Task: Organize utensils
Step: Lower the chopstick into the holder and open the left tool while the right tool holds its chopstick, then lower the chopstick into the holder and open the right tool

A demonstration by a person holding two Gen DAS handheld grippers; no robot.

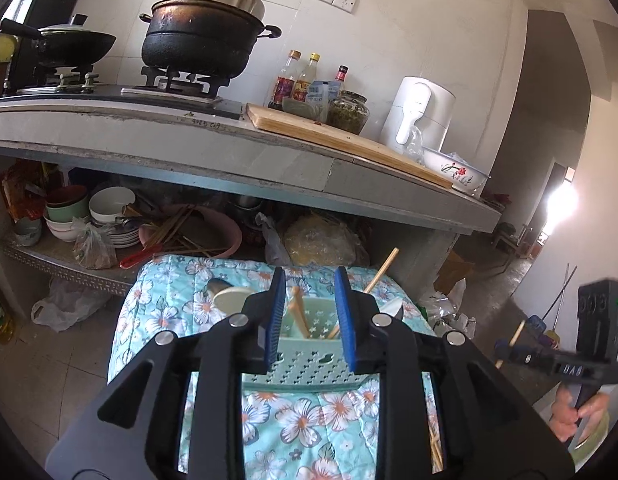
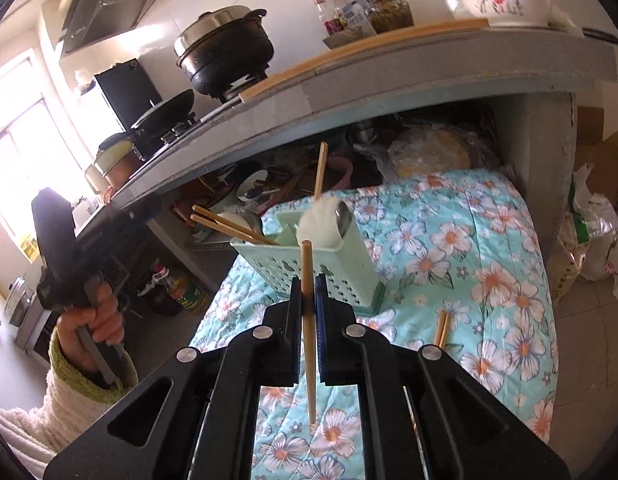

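Right wrist view tells you most of it: right gripper (image 2: 308,300) is clamped on a single chopstick (image 2: 307,320), its long axis running almost straight along the fingers, tip sticking out forward. The green utensil caddy (image 2: 309,276) sits just ahead and slightly below, so that arm's nearer. Left gripper (image 1: 310,316) hangs spread wide, empty, with the caddy dead ahead.

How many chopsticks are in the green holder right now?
3 in the green holder: two chopsticks lean out its left end, one upright chopstick stands farther back. More may be hidden inside.
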